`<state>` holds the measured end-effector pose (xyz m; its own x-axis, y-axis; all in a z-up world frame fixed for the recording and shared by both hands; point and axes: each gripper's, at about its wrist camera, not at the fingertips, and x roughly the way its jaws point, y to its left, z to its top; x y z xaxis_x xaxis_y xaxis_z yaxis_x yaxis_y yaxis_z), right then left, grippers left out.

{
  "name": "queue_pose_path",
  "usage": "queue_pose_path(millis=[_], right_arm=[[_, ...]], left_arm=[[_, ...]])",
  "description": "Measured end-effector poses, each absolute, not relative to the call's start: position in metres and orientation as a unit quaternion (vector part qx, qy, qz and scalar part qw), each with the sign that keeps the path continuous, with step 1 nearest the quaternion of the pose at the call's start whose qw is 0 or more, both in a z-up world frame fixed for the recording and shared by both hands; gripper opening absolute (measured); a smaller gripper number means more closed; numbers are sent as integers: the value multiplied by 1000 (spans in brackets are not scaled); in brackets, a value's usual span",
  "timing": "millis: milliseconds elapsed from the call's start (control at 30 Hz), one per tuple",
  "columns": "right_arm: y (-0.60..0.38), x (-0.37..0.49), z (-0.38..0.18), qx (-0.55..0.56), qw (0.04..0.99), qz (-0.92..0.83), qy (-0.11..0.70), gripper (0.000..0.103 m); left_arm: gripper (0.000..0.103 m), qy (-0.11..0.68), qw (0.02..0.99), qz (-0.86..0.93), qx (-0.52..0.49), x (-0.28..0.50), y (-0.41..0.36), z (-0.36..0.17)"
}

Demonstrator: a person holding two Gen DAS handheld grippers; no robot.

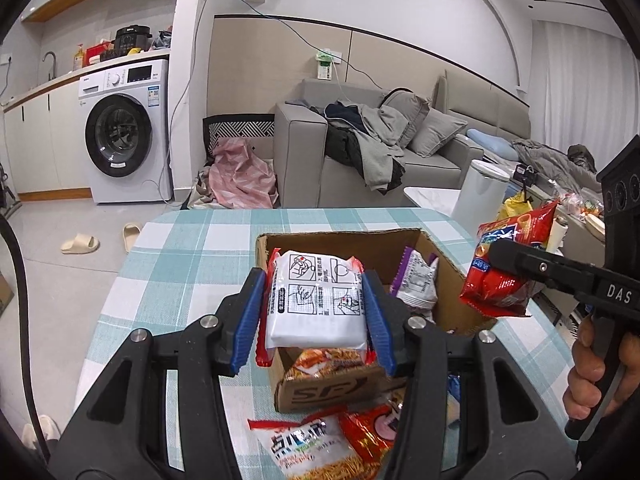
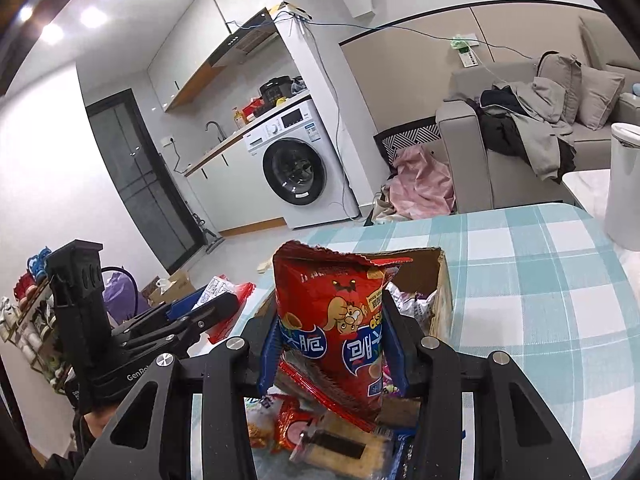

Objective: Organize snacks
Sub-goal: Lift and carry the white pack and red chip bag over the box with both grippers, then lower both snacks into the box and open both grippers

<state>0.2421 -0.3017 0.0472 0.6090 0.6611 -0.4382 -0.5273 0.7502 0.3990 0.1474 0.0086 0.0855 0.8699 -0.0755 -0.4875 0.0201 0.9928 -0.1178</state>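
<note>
Left gripper (image 1: pixel 316 304) grasping a white instant-noodle packet (image 1: pixel 314 302) above the open cardboard box (image 1: pixel 340 240) at mid-table, right gripper (image 2: pixel 332 344) clenched on an upright red snack bag (image 2: pixel 334 316) over the box's right edge.

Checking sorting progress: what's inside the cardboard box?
In the box: a purple-and-white packet and an orange noodle packet. The white packet in the left gripper covers the rest.

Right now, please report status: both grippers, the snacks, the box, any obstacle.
Left gripper shut on white pack, above box. Right gripper shut on red bag. Purple pack already in box. No obstacle seen.
</note>
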Motion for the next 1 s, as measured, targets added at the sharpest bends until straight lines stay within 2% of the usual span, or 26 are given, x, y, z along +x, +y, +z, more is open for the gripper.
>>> queue_pose_path(millis=[500, 1000], right_arm=[[-283, 283, 24, 115, 882, 328, 319, 44], [-271, 297, 2, 80, 882, 313, 343, 44]], left_arm=[[46, 279, 959, -13, -55, 198, 8, 62], [46, 294, 955, -25, -41, 215, -1, 40]])
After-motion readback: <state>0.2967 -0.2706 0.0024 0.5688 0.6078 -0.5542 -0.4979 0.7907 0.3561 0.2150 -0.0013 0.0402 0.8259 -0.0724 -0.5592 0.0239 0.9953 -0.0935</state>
